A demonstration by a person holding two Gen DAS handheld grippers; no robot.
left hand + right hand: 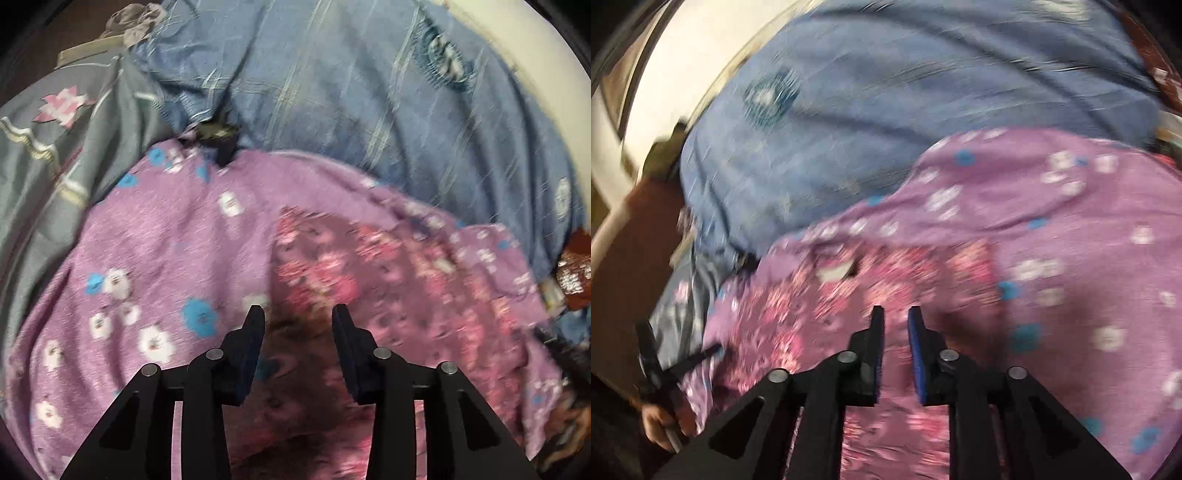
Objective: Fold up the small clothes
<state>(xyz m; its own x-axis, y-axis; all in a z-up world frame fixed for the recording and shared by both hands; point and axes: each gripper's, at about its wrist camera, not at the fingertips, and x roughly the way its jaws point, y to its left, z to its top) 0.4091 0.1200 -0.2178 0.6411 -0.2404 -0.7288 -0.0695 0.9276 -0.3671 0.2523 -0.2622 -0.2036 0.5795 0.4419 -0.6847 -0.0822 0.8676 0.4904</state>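
Note:
A small pink floral garment [332,266] lies on a purple flowered cloth [147,236]. My left gripper [298,314] is open and empty, hovering just above the garment's near part. In the right wrist view the same pink garment [879,280] lies on the purple cloth [1071,221]. My right gripper [896,314] hovers over the garment with its jaws a narrow gap apart and nothing between them. Both views are blurred by motion. The left gripper [683,362] and the hand holding it show at the lower left of the right wrist view.
A blue striped bedspread [351,92] covers the bed behind the purple cloth. A grey flowered quilt [55,147] lies at the left. A small dark object [218,138] sits at the purple cloth's far edge. A brown patterned item [572,269] is at the right edge.

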